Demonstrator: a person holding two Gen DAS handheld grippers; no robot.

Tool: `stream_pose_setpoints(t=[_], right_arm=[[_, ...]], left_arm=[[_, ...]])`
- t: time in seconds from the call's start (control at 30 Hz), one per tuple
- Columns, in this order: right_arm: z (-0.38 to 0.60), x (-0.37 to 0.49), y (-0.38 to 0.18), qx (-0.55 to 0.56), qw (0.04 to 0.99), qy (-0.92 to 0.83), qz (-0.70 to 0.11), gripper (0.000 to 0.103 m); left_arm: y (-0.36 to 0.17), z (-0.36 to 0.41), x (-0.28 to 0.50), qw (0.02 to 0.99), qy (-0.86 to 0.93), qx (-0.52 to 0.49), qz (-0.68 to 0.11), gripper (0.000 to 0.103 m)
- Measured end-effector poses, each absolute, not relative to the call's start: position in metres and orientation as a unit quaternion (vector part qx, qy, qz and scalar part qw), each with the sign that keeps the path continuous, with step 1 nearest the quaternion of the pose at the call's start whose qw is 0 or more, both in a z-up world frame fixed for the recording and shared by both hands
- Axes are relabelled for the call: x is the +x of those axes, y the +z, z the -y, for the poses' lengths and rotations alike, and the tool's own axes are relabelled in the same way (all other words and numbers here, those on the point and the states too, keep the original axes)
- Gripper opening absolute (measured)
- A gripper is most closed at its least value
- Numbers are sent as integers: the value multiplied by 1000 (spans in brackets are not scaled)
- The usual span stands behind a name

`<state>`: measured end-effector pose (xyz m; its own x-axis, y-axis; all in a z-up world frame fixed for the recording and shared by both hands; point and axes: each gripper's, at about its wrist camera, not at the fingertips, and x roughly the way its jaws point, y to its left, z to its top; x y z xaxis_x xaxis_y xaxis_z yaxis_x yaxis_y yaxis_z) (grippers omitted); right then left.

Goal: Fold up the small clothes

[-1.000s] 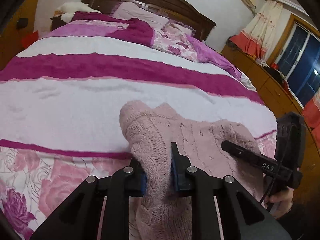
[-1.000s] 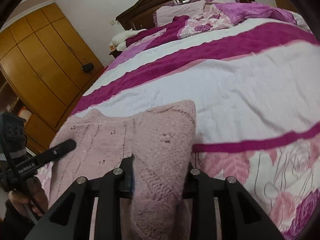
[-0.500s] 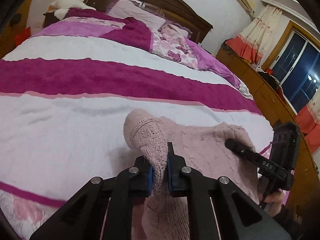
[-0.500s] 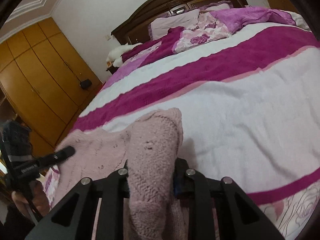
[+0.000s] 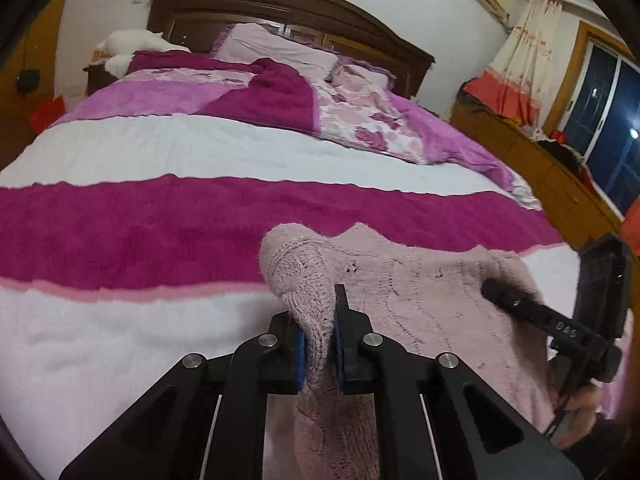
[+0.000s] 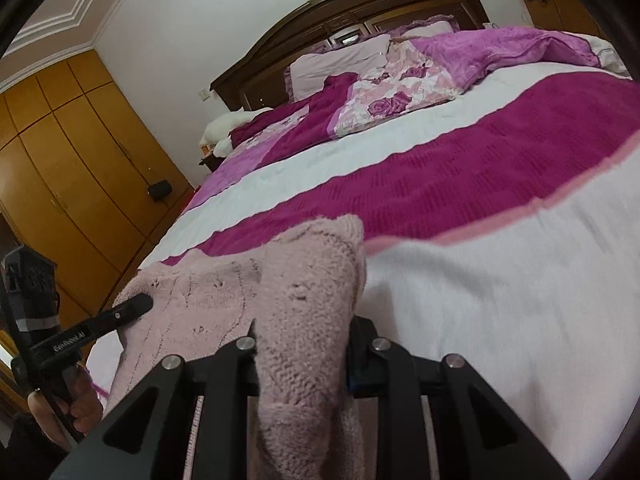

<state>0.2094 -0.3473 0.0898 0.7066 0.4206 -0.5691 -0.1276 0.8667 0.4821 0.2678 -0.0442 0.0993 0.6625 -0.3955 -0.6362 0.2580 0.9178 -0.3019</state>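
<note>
- L tool [image 5: 320, 344]: pinched tight on a bunched corner of the pink knit garment [image 5: 420, 296]; fabric squeezed thin between the blue pads [image 5: 299, 354], rest hangs below.
- R tool [image 6: 304, 356]: jaws have just been closing, now narrow, clamped on a thick wad of the same knit; far pad barely shows behind the fabric.
- Garment pos: stretched between both tools, leading edge reaching the magenta stripe of the bed [image 5: 120, 232] cover, mid part draped on the white band. Can't tell how much lies flat vs hangs.
- Person's hand [image 6: 80, 404] visible on the L tool handle in R wrist view, at the bed edge.
- Step, my read: mid-fold, carrying the gripped edge fwd over the bed to lay it onto the rest. Fold not yet set.
- Next needs: both tools level and in sync so the edge lands straight; lower onto the cover, then release both corners.
- Risk: knit is stretchy and bulky, R-side wad may drop uneven and leave a lump.
</note>
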Motion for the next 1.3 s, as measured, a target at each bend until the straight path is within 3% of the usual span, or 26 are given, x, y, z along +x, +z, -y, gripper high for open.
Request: stream_pose_setpoints(t=[0.2,0.27,0.3,0.33,0.37,0.43,0.6,0.9,1.3], right_arm=[[339,248,70,179,897,133,-381,26],[340,253,69,174,892,120,-401,40],[342,253,71,169,893,105,-403,54],[345,252,75,163,898,90,-400,62],[349,250,81,159,904,77,-391,62],[357,245,93,161,909,77,-376,62],[356,223,117,127,907,77,-394,62],[327,127,154,102,900,85,-414,64],[300,-1,154,90,883,64,-457,65]], left_arm=[[70,48,311,895,-172,-76,-404,0],[64,45,314,892,-151,-79,-418,0],[64,42,315,889,-149,-89,-425,0],[64,38,314,884,-150,-102,-431,0],[65,36,313,881,-148,-108,-436,1],[68,31,310,874,-130,-120,-452,18],[82,20,279,868,-106,-143,-464,24],[117,27,171,874,-97,-98,-467,25],[111,36,23,876,-92,-56,-469,25]])
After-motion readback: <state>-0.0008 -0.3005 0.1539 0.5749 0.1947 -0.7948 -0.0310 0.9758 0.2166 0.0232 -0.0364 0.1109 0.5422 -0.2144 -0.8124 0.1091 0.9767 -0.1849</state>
